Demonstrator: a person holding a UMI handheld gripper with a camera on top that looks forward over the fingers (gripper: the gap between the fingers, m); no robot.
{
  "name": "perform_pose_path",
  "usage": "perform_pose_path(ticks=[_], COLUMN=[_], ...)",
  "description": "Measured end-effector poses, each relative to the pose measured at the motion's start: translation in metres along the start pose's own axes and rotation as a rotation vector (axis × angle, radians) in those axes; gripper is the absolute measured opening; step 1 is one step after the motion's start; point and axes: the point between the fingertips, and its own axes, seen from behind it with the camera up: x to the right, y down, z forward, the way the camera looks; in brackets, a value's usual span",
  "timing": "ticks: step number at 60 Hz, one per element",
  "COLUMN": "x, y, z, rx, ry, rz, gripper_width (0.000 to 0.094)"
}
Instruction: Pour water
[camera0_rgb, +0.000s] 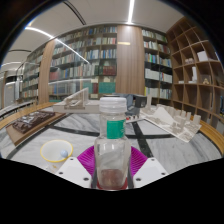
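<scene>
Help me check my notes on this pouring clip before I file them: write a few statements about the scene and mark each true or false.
1. The bottle is clear plastic with a white cap. True.
2. The bottle lies on its side on the table. False: it stands upright between the fingers of the gripper.
3. A yellow-rimmed bowl sits to one side of the bottle, just ahead of the fingers. True.
4. The bottle's label band is red. False: it is green.
5. Bookshelves fill the background. True.
6. The bottle's cap is off. False: the cap is on.
</scene>
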Motion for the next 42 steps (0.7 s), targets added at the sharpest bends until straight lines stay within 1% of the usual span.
perform_pose_path(ticks=[3, 4, 5, 6, 7, 8, 9, 13, 17, 19, 22, 23, 25, 26, 28, 42], x=[-0.004, -0.005, -0.004, -0.003, 0.005, 0.002, 0.001, 0.002, 0.004, 0.004, 0.002, 0.006, 0.009, 0.010, 0.010, -0.003], y=[0.023, 0.028, 0.019, 0.023, 0.016, 0.016, 0.022, 0.019, 0.022, 0.028, 0.034, 0.034, 0.035, 0.036, 0.037, 0.038], z=[0.009, 0.008, 0.009, 0.010, 0.001, 0.002, 0.003, 0.006, 0.004, 0.003, -0.001, -0.006, -0.012, -0.016, -0.024, -0.109], rx=[-0.017, -0.008, 0.044, 0.030, 0.029, 0.050, 0.043, 0.047, 0.015, -0.025, -0.061, -0.064, -0.074, -0.079, -0.090, -0.168], ry=[-0.002, 0.000, -0.001, 0.007, 0.013, 0.009, 0.015, 0.032, 0.035, 0.044, 0.046, 0.048, 0.068, 0.079, 0.087, 0.094], rz=[0.006, -0.005, -0.009, -0.018, -0.023, -0.009, 0.001, 0.033, 0.037, 0.036, 0.042, 0.045, 0.054, 0.059, 0.063, 0.044], gripper_width=[0.0419, 0.0439, 0.0417, 0.0414, 0.0425, 0.0422, 0.0423, 0.0484, 0.0552, 0.0632, 0.0830, 0.0877, 0.0844, 0.0842, 0.0858, 0.0855])
